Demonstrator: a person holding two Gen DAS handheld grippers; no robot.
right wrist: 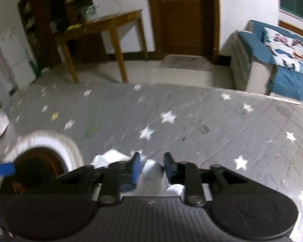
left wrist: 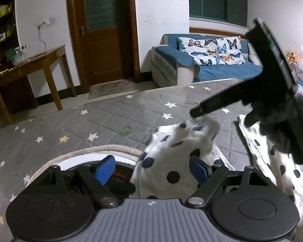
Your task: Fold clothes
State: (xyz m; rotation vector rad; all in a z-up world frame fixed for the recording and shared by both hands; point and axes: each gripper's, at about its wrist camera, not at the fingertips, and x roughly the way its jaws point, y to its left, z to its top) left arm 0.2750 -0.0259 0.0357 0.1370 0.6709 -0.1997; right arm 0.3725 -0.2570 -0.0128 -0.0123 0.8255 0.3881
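A white garment with dark polka dots (left wrist: 171, 161) hangs lifted above the grey star-patterned mat (left wrist: 111, 117). My left gripper (left wrist: 153, 167) is open, its blue pads (left wrist: 105, 169) wide apart, with the garment draped between them. My right gripper (left wrist: 198, 113) reaches in from the right in the left wrist view and pinches the garment's top edge. In the right wrist view my right gripper (right wrist: 151, 167) has white cloth (right wrist: 151, 177) between its blue pads (right wrist: 135, 167), which stand narrowly apart. The view is blurred by motion.
A round rope-rimmed basket (left wrist: 91, 151) sits on the mat just under my left gripper; it also shows in the right wrist view (right wrist: 50, 143). A wooden table (left wrist: 30, 64), a brown door (left wrist: 103, 30) and a blue sofa (left wrist: 202, 64) stand beyond the mat.
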